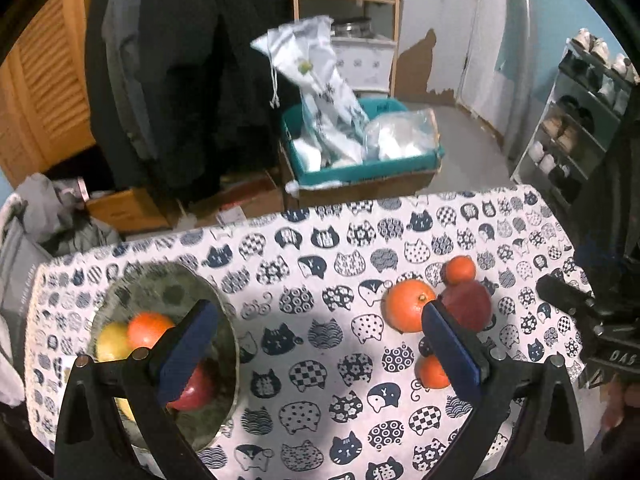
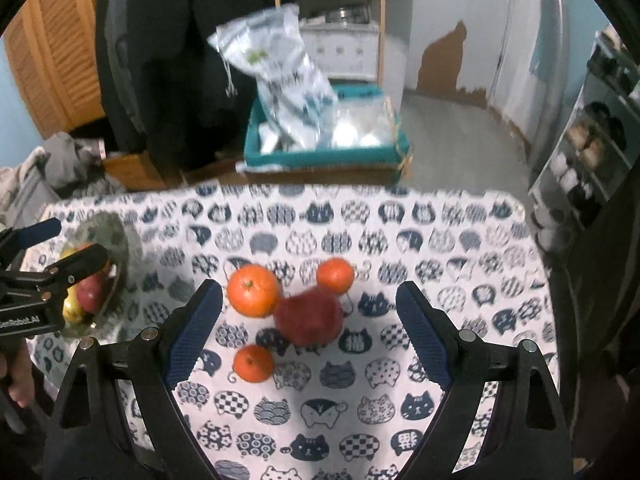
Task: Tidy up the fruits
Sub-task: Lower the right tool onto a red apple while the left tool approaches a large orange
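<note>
A grey-green bowl (image 1: 132, 292) on the cat-print tablecloth holds a yellow fruit (image 1: 112, 340), an orange (image 1: 148, 328) and a red apple (image 1: 196, 392). To its right lie a big orange (image 2: 253, 290), a red apple (image 2: 309, 317) and two small oranges (image 2: 335, 276) (image 2: 253, 363). My left gripper (image 1: 320, 340) stands open above the cloth, its left finger over the bowl. My right gripper (image 2: 310, 328) is open too, with the loose fruits between and ahead of its fingers, touching none. The left gripper (image 2: 44, 264) also shows over the bowl (image 2: 116, 240) in the right wrist view.
The tablecloth (image 2: 320, 420) ends at a far edge, beyond which stand a teal bin (image 1: 360, 168) of bags, cardboard boxes and dark hanging coats. A shoe rack (image 1: 572, 128) is at the right. A hand (image 2: 16, 380) grips the left tool's handle.
</note>
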